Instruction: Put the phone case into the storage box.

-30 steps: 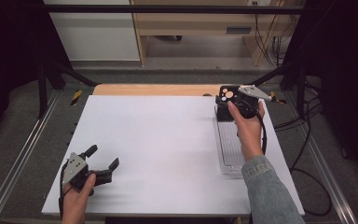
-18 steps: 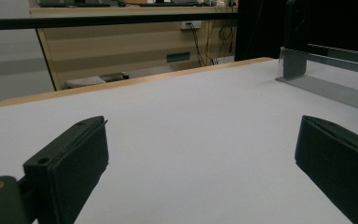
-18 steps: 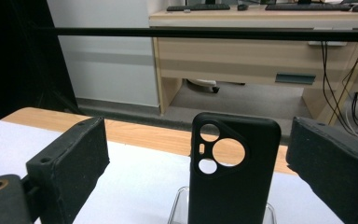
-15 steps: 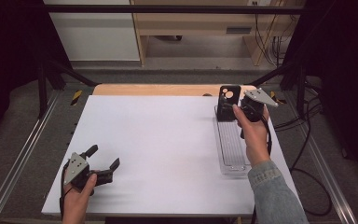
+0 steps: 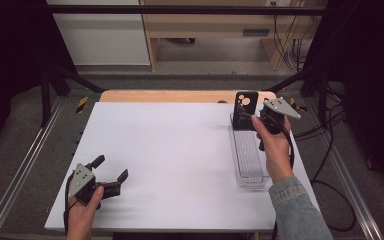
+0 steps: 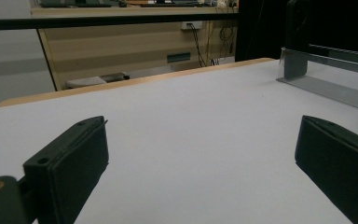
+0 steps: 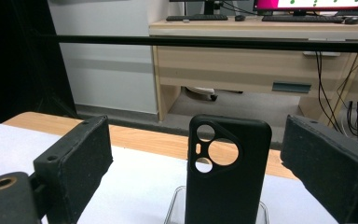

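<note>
**Phone case upright in the clear tray, right gripper spread behind it**

A black phone case (image 7: pixel 227 168) stands upright at the far end of a clear plastic tray (image 5: pixel 250 160), which lies along the right side of the white table (image 5: pixel 180 150). In the right gripper view the case's camera cut-outs face the lens, and its lower edge is cut off by the bottom of the frame, so how it seats in the tray cannot be made out there. In the left gripper view the case shows at the top right, partly cropped and dark against the background, with the tray's near wall below it.

The right gripper (image 5: pixel 254 117) sits just beside the case on its near side. Its jaws are spread wide, one on each side of the case, and neither pad touches it. From above, the hand covers much of the gripper, so the gap is hard to judge.

Apart from the case, the tray's ribbed floor lies bare.

The left gripper (image 5: pixel 111 171) rests well apart at the near left of the table, jaws spread wide over bare white surface, gripping nothing.
</note>
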{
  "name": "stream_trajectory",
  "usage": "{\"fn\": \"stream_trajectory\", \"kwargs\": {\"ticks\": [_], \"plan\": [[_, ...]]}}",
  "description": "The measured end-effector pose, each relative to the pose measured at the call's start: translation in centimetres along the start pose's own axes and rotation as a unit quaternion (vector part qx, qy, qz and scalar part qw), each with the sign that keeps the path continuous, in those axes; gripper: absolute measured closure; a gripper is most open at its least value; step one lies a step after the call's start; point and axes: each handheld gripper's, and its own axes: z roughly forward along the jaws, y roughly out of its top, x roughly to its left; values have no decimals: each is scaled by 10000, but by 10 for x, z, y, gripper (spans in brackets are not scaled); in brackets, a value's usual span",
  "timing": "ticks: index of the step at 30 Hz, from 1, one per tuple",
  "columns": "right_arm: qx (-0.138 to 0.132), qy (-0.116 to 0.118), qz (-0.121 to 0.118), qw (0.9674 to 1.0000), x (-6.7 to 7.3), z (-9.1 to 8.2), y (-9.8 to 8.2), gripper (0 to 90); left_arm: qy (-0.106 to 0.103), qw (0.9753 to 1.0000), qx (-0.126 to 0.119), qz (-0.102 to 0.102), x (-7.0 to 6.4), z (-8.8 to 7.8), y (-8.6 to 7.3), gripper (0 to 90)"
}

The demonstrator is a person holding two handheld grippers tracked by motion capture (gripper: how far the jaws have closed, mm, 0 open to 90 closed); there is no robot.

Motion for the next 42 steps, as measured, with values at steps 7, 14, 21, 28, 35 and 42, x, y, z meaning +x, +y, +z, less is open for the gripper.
{"fn": "stream_trajectory", "kwargs": {"ticks": [7,14,21,28,35,42], "plan": [[-30,7,-41,10000,-2,-7,1,90,0,10000,3,5,0,0,0,28],[-68,78,-50,9999,-1,-15,4,90,7,10000,-5,-1,0,0,0,28],[-109,138,14,9998,-1,-21,6,84,8,10000,-15,-7,1,-1,1,28],[-111,221,-45,9997,1,-25,4,80,3,10000,-32,-35,1,-4,1,28],[-124,254,-88,9996,1,-30,4,80,14,9999,-87,-67,3,-8,2,29],[-181,278,-111,9994,-3,-37,5,80,24,9999,-116,-79,6,-13,3,29]]}}
